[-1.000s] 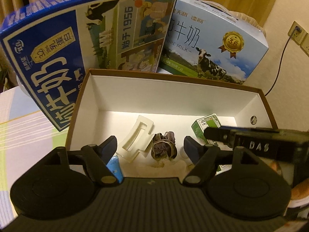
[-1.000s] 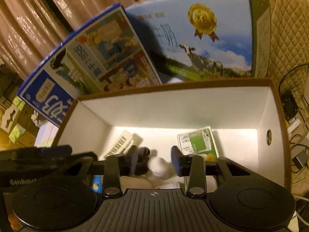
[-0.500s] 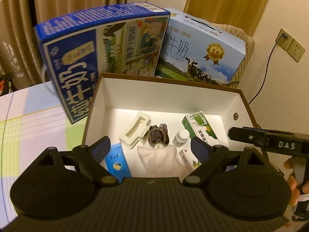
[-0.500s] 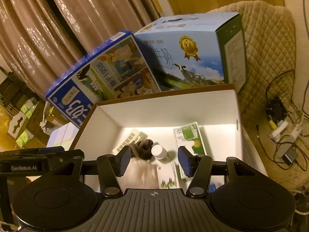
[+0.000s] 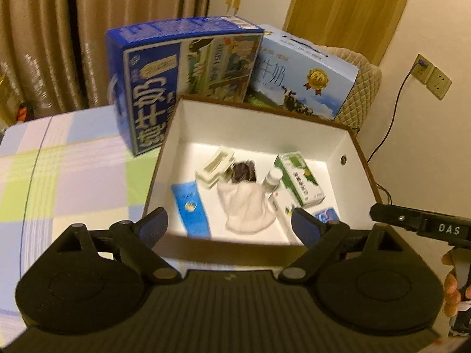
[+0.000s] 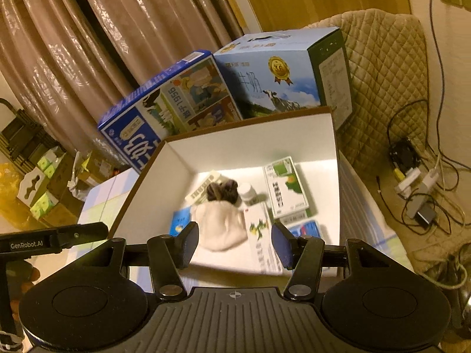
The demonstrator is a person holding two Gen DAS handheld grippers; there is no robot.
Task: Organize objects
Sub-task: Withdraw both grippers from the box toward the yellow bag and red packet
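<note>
A brown-rimmed white box [image 5: 259,123] [image 6: 244,150] stands on the table and holds several items. Inside lie a blue tube [image 5: 190,207] [image 6: 178,222], a white cloth [image 5: 247,206] [image 6: 220,225], a dark scrunchie [image 5: 243,172] [image 6: 222,191], a white plastic clip [image 5: 215,166], a small white bottle [image 5: 272,179] [image 6: 248,194] and a green-and-white carton [image 5: 298,178] [image 6: 285,188]. My left gripper [image 5: 228,226] hangs open above the box's near rim, nothing between its fingers. My right gripper [image 6: 234,242] is open too, above the near rim.
Two blue milk cartons [image 5: 182,73] [image 5: 306,70] stand behind the box. A checked tablecloth [image 5: 64,170] covers the table to the left. A quilted chair [image 6: 382,82] and floor cables [image 6: 418,182] lie to the right. Curtains hang behind.
Both grippers have pulled up and back out of the box, so more of the box and room shows. Both stay open and hold nothing.
</note>
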